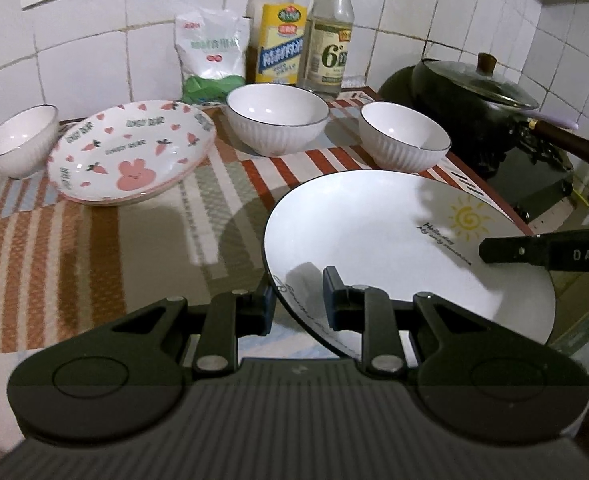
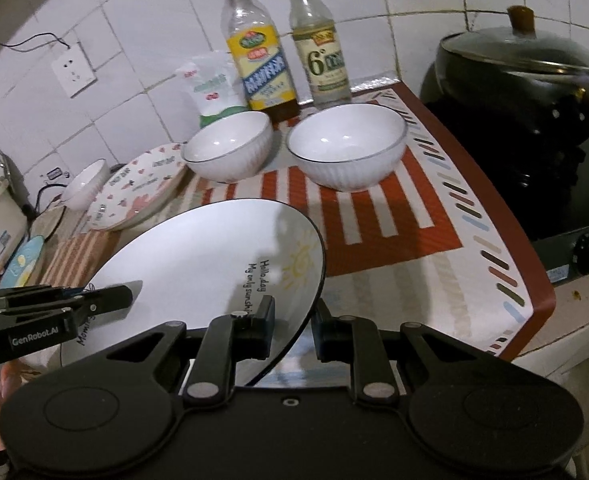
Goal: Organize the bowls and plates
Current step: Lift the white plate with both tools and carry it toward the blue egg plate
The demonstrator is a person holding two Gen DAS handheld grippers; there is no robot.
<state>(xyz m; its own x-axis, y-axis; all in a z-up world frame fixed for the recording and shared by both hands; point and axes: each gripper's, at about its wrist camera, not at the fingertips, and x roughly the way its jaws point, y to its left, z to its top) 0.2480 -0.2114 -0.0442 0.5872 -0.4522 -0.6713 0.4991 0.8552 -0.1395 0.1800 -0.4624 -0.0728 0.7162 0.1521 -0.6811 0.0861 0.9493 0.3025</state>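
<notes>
Your left gripper and right gripper each pinch the sun plate's rim — striped cloth beneath, bowls at twelve o'clock before tiled wall.

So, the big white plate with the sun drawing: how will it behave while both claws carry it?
The plate looks rigid, so it won't bend. Its glossy glaze probably slips: each claw, left claw and right claw, pinches only the rim. Likely breakable if dropped.

left claw clamps sun plate rim | right claw likely grips opposite edge
</notes>
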